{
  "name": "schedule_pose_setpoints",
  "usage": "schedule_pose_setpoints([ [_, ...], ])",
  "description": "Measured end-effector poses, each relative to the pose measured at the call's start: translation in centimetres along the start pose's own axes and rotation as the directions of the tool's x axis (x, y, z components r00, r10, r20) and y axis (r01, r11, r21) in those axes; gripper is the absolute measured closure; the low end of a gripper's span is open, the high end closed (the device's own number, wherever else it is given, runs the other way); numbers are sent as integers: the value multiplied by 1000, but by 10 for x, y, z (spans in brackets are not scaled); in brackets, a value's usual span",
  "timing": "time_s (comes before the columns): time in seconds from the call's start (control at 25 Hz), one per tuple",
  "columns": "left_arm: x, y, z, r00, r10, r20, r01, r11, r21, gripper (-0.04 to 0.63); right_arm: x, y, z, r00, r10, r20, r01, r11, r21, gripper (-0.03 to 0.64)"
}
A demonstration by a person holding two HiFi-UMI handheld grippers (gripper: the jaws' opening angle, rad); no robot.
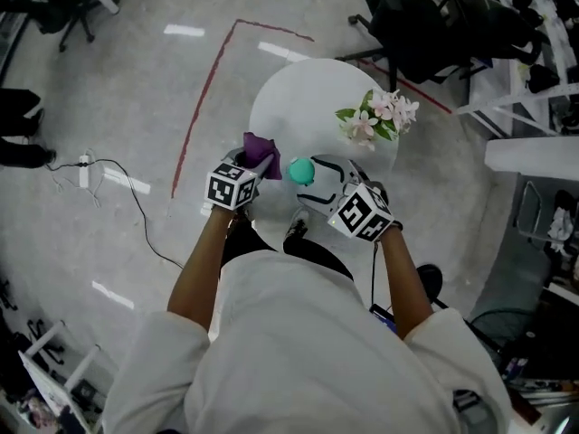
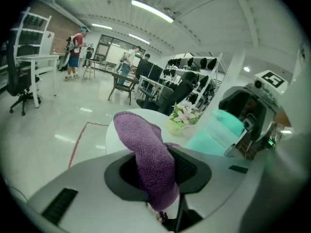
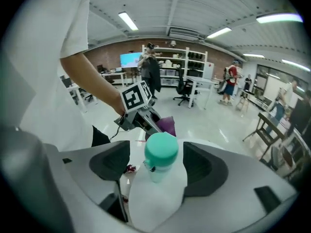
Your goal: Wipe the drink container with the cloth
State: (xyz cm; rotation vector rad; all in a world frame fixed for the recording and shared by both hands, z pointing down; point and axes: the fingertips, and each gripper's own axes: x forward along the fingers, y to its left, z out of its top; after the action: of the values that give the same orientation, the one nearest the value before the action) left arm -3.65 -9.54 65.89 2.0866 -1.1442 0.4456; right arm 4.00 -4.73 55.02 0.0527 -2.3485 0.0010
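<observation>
The drink container [image 3: 160, 154] is a pale bottle with a teal cap [image 1: 300, 170]. It sits between the jaws of my right gripper [image 3: 158, 171], cap pointing away, and is held up over the near edge of the round white table [image 1: 298, 98]. My left gripper [image 2: 158, 176] is shut on a purple cloth [image 2: 146, 152], whose free end sticks up past the jaws. In the head view the cloth [image 1: 259, 149] is just left of the cap, a small gap apart. The bottle [image 2: 216, 132] shows at the right of the left gripper view, lying in the right gripper [image 2: 248, 115].
A pot of pink and white flowers [image 1: 378, 116] stands at the table's right edge. Black office chairs [image 1: 425, 16] are beyond the table. A red tape line [image 1: 204, 107] and a cable [image 1: 118, 179] run along the floor on the left.
</observation>
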Motion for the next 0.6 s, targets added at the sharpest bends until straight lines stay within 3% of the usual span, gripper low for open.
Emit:
schedule_pose_setpoints([
  [0.08,-17,-9,-1,998,34,43,-33,999,-19,466,1,1,-2,996,91,-3,-91,988,-124,261],
  [0.28,-51,-35,2,987,77,141,-71,996,-47,466,6,-7,-13,968,232,-91,-250,906,-342,255],
  [0.44,-74,-60,4,973,124,196,-110,991,-77,466,11,-6,-13,932,319,-172,-362,845,-393,252],
  [0.6,-85,-72,-3,966,156,205,-141,986,-88,466,22,7,-15,906,368,-208,-422,807,-412,255],
])
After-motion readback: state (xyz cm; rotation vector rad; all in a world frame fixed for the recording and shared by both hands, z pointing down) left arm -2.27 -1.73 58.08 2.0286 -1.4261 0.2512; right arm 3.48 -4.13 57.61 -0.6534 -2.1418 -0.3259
